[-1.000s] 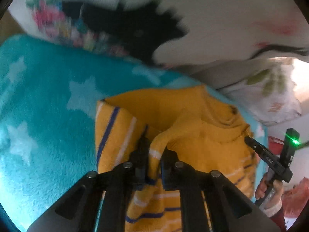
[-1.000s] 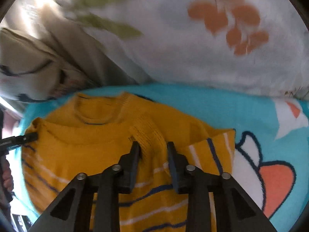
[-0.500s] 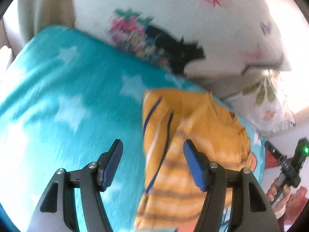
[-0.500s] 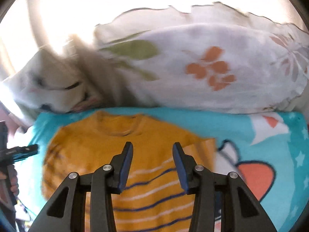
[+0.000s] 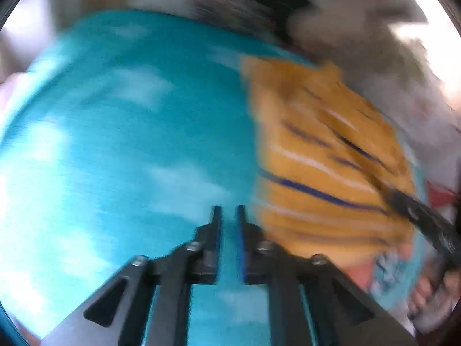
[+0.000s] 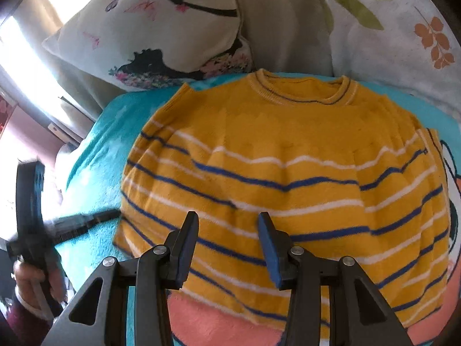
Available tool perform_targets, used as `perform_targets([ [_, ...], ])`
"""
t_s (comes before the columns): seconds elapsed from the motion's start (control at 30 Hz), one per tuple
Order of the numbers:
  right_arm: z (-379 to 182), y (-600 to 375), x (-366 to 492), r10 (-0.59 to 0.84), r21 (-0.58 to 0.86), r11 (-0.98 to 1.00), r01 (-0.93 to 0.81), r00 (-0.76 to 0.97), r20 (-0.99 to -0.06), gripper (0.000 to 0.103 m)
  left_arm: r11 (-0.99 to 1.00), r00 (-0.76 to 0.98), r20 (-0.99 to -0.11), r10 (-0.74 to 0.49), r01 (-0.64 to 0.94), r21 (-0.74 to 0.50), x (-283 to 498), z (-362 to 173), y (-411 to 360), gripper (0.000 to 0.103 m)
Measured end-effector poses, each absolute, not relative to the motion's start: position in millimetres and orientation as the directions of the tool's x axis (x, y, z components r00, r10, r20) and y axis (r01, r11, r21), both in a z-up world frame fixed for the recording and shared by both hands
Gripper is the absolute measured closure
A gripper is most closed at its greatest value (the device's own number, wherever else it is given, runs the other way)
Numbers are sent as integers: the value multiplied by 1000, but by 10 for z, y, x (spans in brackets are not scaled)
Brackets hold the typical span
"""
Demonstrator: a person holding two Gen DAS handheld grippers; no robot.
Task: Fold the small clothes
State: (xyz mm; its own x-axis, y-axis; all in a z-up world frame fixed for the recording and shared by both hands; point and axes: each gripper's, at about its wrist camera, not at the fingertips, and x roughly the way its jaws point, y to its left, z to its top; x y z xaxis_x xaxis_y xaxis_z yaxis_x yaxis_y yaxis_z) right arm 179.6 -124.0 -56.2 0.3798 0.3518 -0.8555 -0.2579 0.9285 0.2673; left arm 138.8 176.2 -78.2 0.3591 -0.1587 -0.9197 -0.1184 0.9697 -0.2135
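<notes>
A small yellow sweater point(image 6: 288, 155) with blue and white stripes lies flat on a turquoise blanket point(image 6: 95, 150), collar toward the pillows, both sleeves folded in. My right gripper point(image 6: 227, 219) is open and empty, just above the sweater's lower part. My left gripper point(image 5: 229, 210) is nearly shut on nothing, over bare blanket point(image 5: 129, 144) left of the sweater point(image 5: 325, 150). The left wrist view is blurred. The left gripper also shows in the right wrist view point(image 6: 112, 214), its tips by the sweater's left edge. The right gripper shows at the right of the left wrist view point(image 5: 415, 210).
Printed pillows point(image 6: 161, 34) and a leaf-patterned cushion point(image 6: 397, 34) lie behind the sweater. An orange cartoon patch of the blanket point(image 6: 219, 320) lies under the sweater's hem. The bed edge is at the left point(image 6: 69, 150).
Both grippers let go of the sleeves and pulled back from the sweater. The left gripper opened wide, then closed to a narrow gap and swung left. The right one stays open.
</notes>
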Motion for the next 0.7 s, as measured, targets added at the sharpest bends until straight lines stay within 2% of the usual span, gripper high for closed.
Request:
perform_targets([
  [0.03, -557, -1226, 1778, 345, 259, 931, -258, 384, -857, 57, 974, 372, -922, -107, -147, -173, 1401, -742, 1883, 100],
  [0.07, -550, -1244, 1772, 340, 254, 933, -256, 388, -857, 57, 969, 375, -920, -114, -163, -186, 1398, -731, 1966, 100],
  [0.17, -606, -1229, 1808, 331, 248, 938, -244, 402, -854, 57, 938, 413, -889, -199, -181, -294, 1259, -602, 2149, 98],
  [0.2, -619, -1245, 1820, 330, 251, 939, -236, 406, -852, 57, 939, 427, -881, -205, -168, -301, 1230, -554, 2103, 89],
  [0.23, -639, -1262, 1833, 329, 254, 940, -228, 410, -851, 57, 941, 437, -875, -210, -154, -302, 1160, -512, 2097, 73],
  [0.3, -655, -1319, 1858, 320, 248, 944, -219, 418, -850, 57, 945, 456, -865, -208, -134, -298, 1041, -445, 1976, 50],
  [0.33, -661, -1404, 1882, 299, 228, 951, -209, 431, -851, 57, 945, 461, -862, -212, -127, -301, 995, -425, 1926, 47],
  [0.5, -675, -2236, 2073, 162, 170, 985, -29, 495, -854, 59, 941, 439, -863, -251, -98, -323, 870, -452, 1722, 45],
  [0.63, -562, -3249, 2050, -45, 126, 952, 278, 536, -843, 57, 937, 412, -869, -275, -90, -339, 850, -521, 1591, 45],
  [0.7, -482, -3503, 1939, -36, 174, 930, 323, 552, -833, 56, 936, 401, -872, -280, -89, -341, 859, -547, 1545, 44],
])
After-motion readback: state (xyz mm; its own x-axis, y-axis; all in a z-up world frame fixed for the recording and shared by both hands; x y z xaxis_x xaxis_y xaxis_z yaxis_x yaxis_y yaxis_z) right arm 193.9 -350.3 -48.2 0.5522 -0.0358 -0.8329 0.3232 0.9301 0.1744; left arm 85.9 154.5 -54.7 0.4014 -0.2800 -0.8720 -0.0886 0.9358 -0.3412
